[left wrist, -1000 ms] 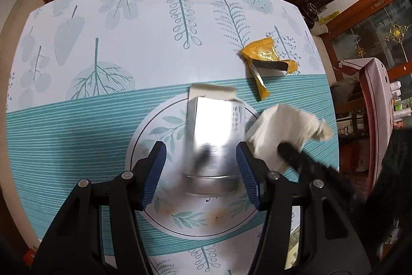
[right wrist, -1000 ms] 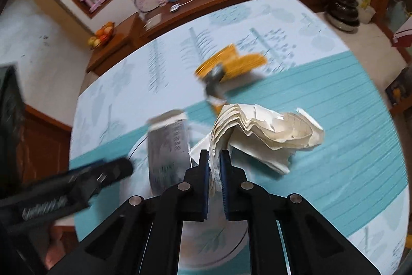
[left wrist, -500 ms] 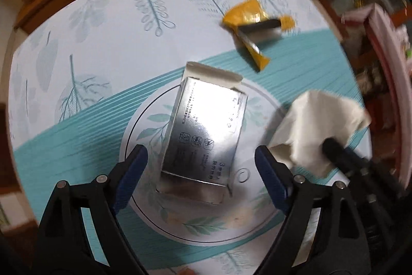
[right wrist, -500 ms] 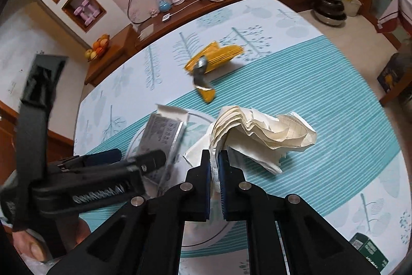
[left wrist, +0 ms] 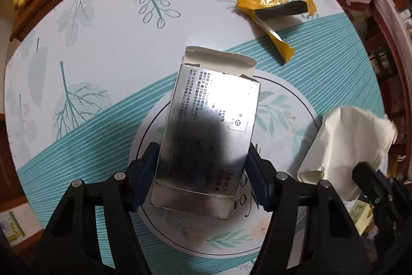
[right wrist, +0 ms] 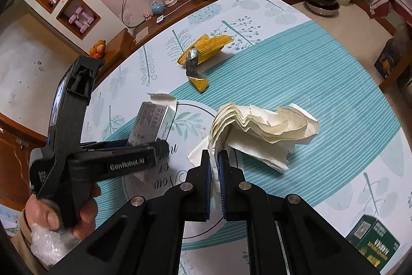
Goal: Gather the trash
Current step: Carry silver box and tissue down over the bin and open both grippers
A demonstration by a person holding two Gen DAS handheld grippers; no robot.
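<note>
Half a second ago our left tool (left wrist: pixel 202 172) stood wide around the box (left wrist: pixel 208 130); now its pads touch both long sides, so we judge it clamped. Our right tool (right wrist: pixel 213 172) stays clenched on the crumpled paper (right wrist: pixel 262 130), which lies at the box's 3 o'clock on the bench (left wrist: pixel 108 43). At 1 o'clock, well apart, sits the yellow wrapper (left wrist: pixel 270 1), untouched. We judge this the pickup step: next we lift both pieces clear together. No bin shows, so where they go we cannot tell.
</note>
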